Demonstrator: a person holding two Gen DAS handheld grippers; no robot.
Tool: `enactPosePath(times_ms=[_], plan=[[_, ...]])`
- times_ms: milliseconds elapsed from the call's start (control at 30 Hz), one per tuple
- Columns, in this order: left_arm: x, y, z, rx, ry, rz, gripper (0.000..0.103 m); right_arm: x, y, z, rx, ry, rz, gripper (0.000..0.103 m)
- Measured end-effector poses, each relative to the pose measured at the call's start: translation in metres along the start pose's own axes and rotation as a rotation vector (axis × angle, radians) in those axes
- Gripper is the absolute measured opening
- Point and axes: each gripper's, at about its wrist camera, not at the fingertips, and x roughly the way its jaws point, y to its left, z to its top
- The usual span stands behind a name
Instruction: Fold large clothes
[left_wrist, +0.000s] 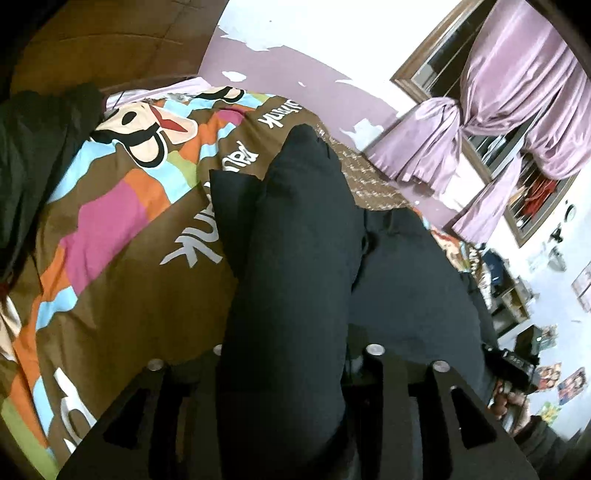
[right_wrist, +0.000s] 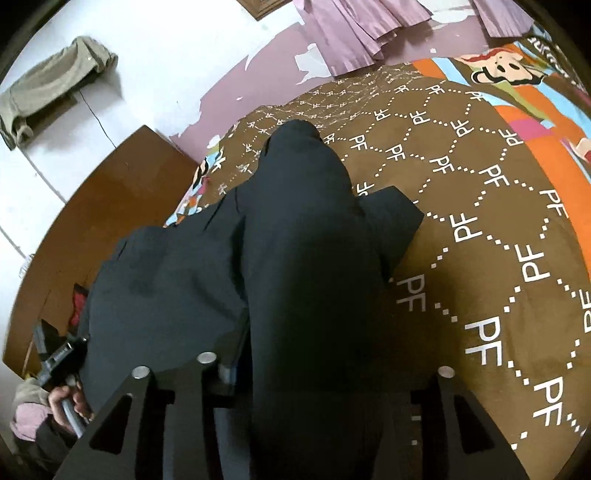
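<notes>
A large black garment hangs from my left gripper over the patterned bedspread; its far end rests on the bed. My left gripper is shut on it, the cloth draped between the fingers. In the right wrist view the same black garment runs from my right gripper, which is shut on it, out across the brown bedspread. The fingertips of both grippers are hidden by cloth. The left gripper also shows in the right wrist view, held by a hand.
A wooden headboard borders the bed. Purple curtains hang at a window by the far wall. Another dark garment lies at the bed's left. A grey cloth hangs on the white wall.
</notes>
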Motion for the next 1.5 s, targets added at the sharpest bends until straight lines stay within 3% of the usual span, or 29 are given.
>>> enactPosePath(times_ms=[67, 133, 267, 333, 367, 400, 600, 933, 1500], plan=[[0.003, 0.0, 0.0, -0.004, 0.011, 0.046, 0.042, -0.001, 0.001, -0.001, -0.014, -0.002, -0.024, 0.061], [0.005, 0.002, -0.001, -0.018, 0.028, 0.075, 0.054, -0.003, 0.006, -0.004, -0.031, -0.01, -0.061, 0.071], [0.002, 0.002, 0.0, -0.03, 0.036, 0.155, 0.072, -0.008, 0.019, -0.01, -0.083, -0.012, -0.165, 0.081], [-0.001, -0.004, -0.002, -0.015, 0.017, 0.24, 0.087, -0.011, 0.024, -0.012, -0.093, -0.015, -0.214, 0.083], [-0.003, -0.009, -0.003, 0.005, -0.002, 0.281, 0.088, -0.013, 0.027, -0.013, -0.103, -0.026, -0.259, 0.094], [-0.006, -0.015, -0.005, 0.03, -0.028, 0.31, 0.09, -0.016, 0.031, -0.014, -0.117, -0.042, -0.29, 0.098], [-0.017, -0.061, -0.02, 0.197, -0.119, 0.384, 0.099, -0.04, 0.067, -0.017, -0.221, -0.08, -0.34, 0.1], [-0.04, -0.132, -0.043, 0.391, -0.156, 0.337, 0.099, -0.091, 0.138, -0.043, -0.294, -0.125, -0.283, 0.101], [-0.147, -0.189, -0.068, 0.478, -0.207, 0.213, 0.101, -0.184, 0.223, -0.094, -0.372, -0.267, -0.201, 0.103]])
